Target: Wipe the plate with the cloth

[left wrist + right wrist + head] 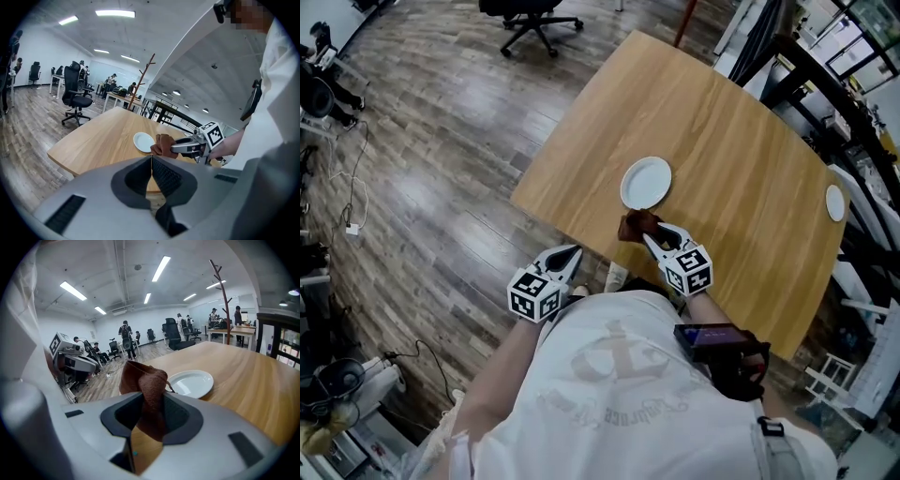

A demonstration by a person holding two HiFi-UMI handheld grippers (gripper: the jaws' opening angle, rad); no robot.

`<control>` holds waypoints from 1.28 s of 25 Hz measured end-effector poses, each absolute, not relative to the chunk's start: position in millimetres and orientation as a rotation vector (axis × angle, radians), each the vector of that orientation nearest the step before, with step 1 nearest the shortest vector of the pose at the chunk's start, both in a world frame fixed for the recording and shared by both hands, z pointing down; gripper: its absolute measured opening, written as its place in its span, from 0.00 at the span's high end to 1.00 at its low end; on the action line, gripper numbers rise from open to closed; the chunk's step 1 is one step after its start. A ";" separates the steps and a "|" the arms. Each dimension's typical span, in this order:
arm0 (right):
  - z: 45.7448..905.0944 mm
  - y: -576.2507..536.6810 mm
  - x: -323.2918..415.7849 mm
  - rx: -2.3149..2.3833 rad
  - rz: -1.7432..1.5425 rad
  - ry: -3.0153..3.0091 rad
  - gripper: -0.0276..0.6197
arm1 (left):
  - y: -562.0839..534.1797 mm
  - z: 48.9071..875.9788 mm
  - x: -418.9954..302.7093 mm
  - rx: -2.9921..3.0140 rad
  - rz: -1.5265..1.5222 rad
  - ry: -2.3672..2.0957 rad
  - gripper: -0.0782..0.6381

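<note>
The right gripper point(652, 236) is clamping the cloth point(635, 226) just below the plate point(646, 183) — the left gripper point(570, 255), jaws together, is hovering lower left.

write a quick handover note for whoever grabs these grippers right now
Right gripper: shut on the brown cloth, held above the table just short of the white plate.
Left gripper: shut, empty, off the table's near edge.
Done: cloth is in the grip.
Left: bring the cloth onto the plate and wipe it; the cloth is not yet on it.
</note>
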State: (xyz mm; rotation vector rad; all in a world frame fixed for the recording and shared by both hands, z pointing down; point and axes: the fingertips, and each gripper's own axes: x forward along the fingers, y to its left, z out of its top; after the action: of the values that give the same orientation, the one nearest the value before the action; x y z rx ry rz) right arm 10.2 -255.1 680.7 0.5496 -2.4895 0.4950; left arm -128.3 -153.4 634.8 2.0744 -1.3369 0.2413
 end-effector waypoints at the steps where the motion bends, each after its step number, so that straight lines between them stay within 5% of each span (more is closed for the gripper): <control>1: 683.0 -261.3 10.6 0.543 0.489 -2.480 0.76 | -154.8 634.7 -127.3 2.063 0.242 -1.347 0.87; 20: 722.8 -340.3 -62.7 0.439 0.320 -2.320 0.76 | -137.2 632.7 -154.3 1.943 0.217 -1.469 0.87; 32: 729.0 -333.3 -44.2 0.448 0.204 -2.237 0.76 | -153.4 641.3 -165.6 1.996 0.200 -1.387 0.87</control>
State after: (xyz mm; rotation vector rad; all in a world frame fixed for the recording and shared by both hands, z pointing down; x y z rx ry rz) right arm -44.2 -333.3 729.0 0.4483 -2.2371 0.2044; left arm -165.6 -153.4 641.3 1.9955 -1.3870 0.1997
